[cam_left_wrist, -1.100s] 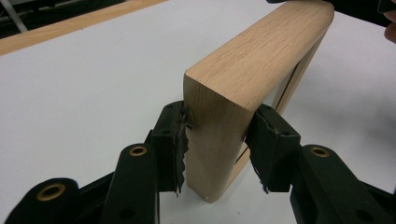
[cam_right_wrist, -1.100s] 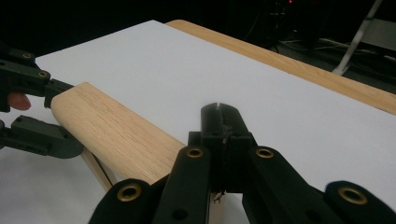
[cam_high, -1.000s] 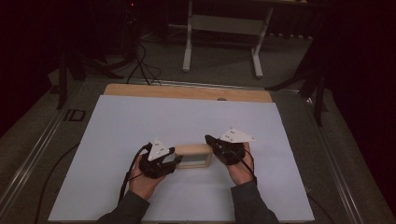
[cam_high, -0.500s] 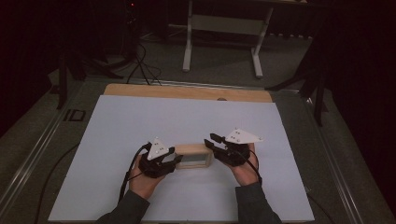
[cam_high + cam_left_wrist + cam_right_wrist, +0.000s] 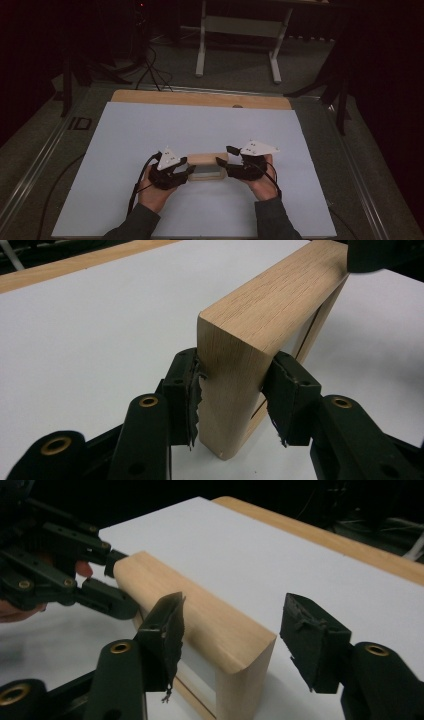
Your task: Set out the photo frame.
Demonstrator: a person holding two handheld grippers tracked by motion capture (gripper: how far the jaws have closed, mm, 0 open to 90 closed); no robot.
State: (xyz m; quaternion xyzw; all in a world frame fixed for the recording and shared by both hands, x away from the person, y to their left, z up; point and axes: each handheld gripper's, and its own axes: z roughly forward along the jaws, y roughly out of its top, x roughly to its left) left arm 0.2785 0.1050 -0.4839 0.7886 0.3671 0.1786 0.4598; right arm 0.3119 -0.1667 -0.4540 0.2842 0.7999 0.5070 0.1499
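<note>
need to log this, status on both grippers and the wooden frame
Left gripper clamped on wooden frame, frame upright on white sheet. Right gripper jaws just opened, astride frame's other end, not pressing. Nothing in the way.

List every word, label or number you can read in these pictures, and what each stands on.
"ID": pale letters on the dark surface left of the white sheet, seen in the high view.
Nothing to read on the wooden frame, the white sheet or either gripper.
</note>
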